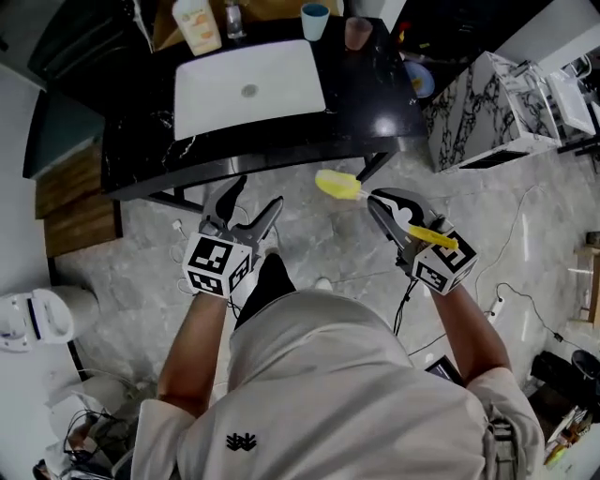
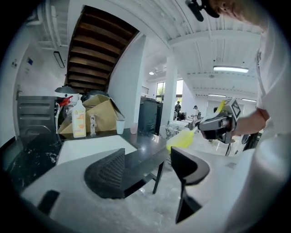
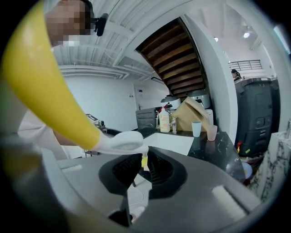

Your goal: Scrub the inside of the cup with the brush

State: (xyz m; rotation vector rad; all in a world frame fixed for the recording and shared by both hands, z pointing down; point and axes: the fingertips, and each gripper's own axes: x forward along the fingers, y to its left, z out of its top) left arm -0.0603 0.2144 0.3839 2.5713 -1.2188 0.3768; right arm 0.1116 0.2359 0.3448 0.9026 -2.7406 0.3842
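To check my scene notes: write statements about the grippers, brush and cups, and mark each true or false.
The right gripper is shut on the yellow brush. True.
The left gripper holds a cup. False: its jaws stand apart with nothing between them.
The blue cup stands beside the pink cup on the black table. True.
The brush is inside a cup. False: it is held over the floor, short of the table.

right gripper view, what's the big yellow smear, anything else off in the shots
Right gripper view: the smear is the brush handle, so close to the lens that it is out of focus; fisheye bows the pillar. Head view: glare spots on the black table. Left gripper view: dark corners, bright ceiling lamp.
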